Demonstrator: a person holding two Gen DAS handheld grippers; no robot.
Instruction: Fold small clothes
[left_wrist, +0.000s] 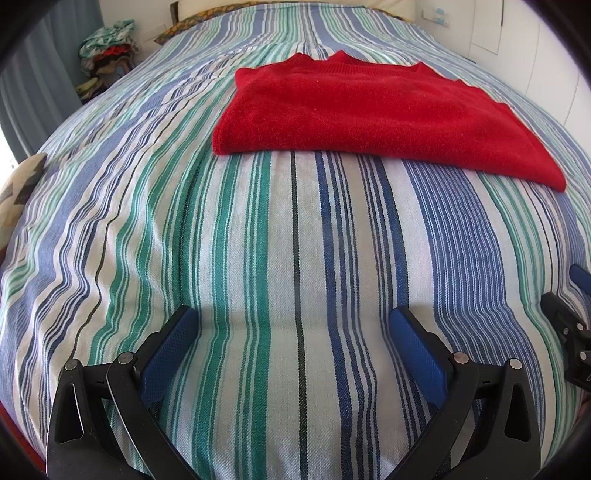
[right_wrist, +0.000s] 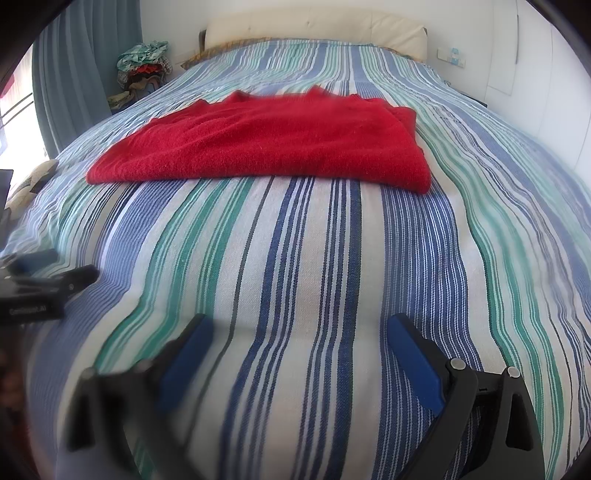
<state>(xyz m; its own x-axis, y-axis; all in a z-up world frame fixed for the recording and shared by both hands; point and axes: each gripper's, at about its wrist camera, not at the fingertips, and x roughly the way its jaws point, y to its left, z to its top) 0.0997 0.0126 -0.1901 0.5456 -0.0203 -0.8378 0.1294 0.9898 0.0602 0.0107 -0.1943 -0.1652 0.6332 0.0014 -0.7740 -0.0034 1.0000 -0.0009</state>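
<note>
Bed (left_wrist: 258, 240) is covered by a striped spread in blue, green and white, lightly wrinkled. A red folded sweater (left_wrist: 369, 110) is laid flat on the spread, towards the far half, collar edge facing the headboard (right_wrist: 314, 26). A patterned cushion (left_wrist: 18, 188) is seen at the bed's left edge.

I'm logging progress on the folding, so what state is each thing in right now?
Red knitted sweater: folded into a flat rectangle, lying on the bedspread, not held.
Blue, green and white striped bedspread: spread over the bed, lightly rippled.
Left gripper: open, empty, short of the sweater.
Right gripper: open, empty, short of the sweater.
Pile of mixed clothes beside the bed: heaped, unfolded.
</note>
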